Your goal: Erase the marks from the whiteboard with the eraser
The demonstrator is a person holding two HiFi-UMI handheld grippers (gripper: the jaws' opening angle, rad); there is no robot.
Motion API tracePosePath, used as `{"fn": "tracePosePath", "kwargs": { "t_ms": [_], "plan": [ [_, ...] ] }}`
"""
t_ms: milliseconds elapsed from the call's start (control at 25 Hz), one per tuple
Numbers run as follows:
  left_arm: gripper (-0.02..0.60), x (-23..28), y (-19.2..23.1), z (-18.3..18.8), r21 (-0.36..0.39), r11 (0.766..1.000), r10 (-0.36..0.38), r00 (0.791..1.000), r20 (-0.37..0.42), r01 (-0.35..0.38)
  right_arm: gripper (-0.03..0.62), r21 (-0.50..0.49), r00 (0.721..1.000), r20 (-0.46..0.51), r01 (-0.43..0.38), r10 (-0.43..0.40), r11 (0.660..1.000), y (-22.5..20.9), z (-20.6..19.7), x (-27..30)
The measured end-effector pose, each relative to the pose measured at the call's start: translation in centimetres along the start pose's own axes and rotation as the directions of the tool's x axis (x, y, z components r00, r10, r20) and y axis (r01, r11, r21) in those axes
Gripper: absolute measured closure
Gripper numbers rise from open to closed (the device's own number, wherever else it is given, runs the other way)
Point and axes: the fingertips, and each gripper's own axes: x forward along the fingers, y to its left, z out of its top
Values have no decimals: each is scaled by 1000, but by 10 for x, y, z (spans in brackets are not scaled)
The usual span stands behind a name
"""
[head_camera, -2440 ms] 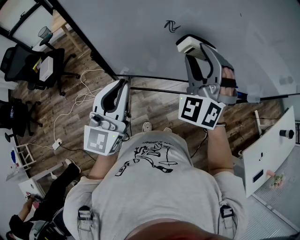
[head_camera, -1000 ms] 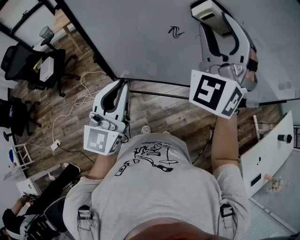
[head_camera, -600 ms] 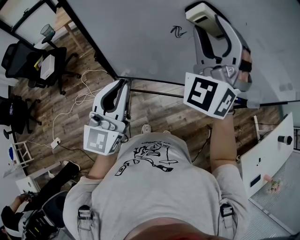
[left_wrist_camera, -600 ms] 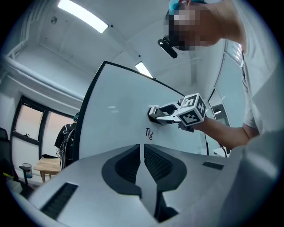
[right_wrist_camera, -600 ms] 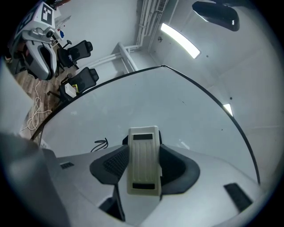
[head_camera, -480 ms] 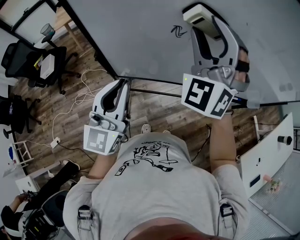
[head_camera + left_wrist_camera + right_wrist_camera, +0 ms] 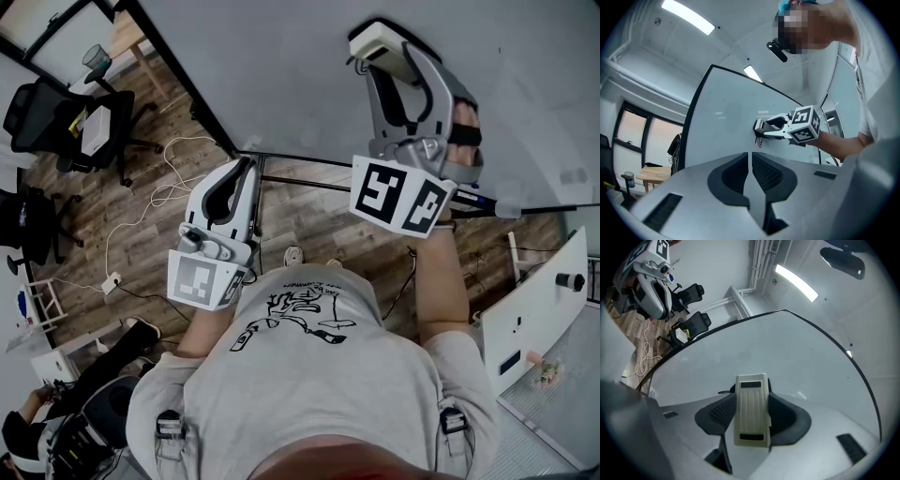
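1. Whiteboard (image 7: 272, 84), broad and white, stands before me.
2. My right gripper (image 7: 751, 397) has its fingers clamped on the cream ribbed plastic eraser (image 7: 751, 420), which points to twelve o'clock. The black scribble (image 7: 723, 392) shows at nine.
3. My left gripper (image 7: 750, 158) has its fingers together, empty.

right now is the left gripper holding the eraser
No, the eraser is clamped in the right gripper; the left gripper is shut and empty.

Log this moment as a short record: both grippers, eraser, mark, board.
left gripper: shut, empty, held low near the board's lower edge
right gripper: shut on eraser
eraser: pale block, its end up against the board at the mark
mark: black scribble, part of it showing beside the eraser
whiteboard: no other marks visible around the eraser
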Motion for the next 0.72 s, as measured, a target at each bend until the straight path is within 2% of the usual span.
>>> {"fn": "tracePosePath", "kwargs": {
  "t_ms": [720],
  "plan": [
    [540, -7, 7, 2, 0, 1000, 11, 1000, -3, -11, 368, -33, 997, 10, -82, 82, 996, 54, 0, 4]
  ]
}}
